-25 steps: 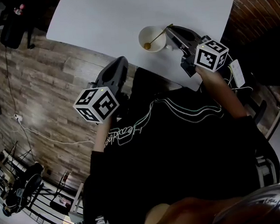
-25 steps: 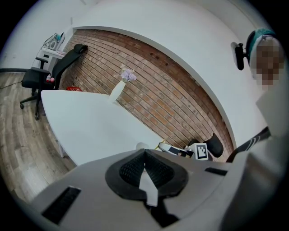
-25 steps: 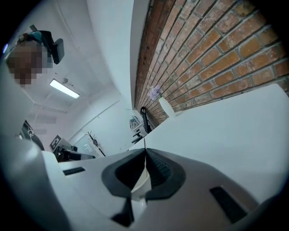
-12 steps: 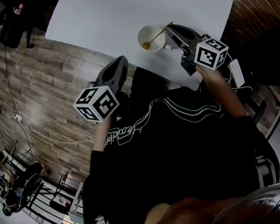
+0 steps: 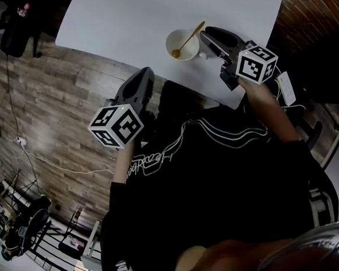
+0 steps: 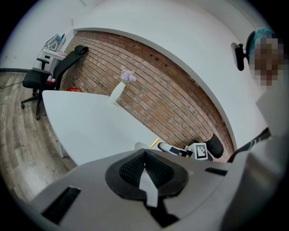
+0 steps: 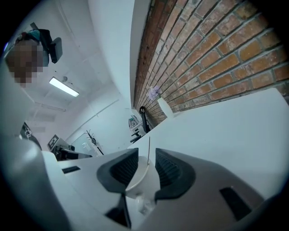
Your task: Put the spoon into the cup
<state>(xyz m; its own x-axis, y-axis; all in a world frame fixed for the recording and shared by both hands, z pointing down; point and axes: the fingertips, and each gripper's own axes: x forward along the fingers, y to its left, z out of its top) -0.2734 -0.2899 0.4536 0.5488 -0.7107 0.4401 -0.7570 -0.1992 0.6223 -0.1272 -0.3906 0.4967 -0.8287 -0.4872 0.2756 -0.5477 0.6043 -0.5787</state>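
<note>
A white cup stands near the front edge of the white table. A gold spoon rests in it, bowl down, with its handle leaning over the rim to the upper right. My right gripper sits just right of the cup, open, with nothing held between its jaws. In the right gripper view, the cup rim and the thin spoon handle show in the gap of the right gripper. My left gripper hangs shut and empty over the floor, short of the table edge.
A white vase with flowers stands far across the table by the brick wall. A black office chair sits at the table's far left end. The wooden floor lies left of the table.
The spoon handle has left the right gripper's jaws and now leans free in the cup, a little higher and further from the gripper. The left gripper has not moved.
</note>
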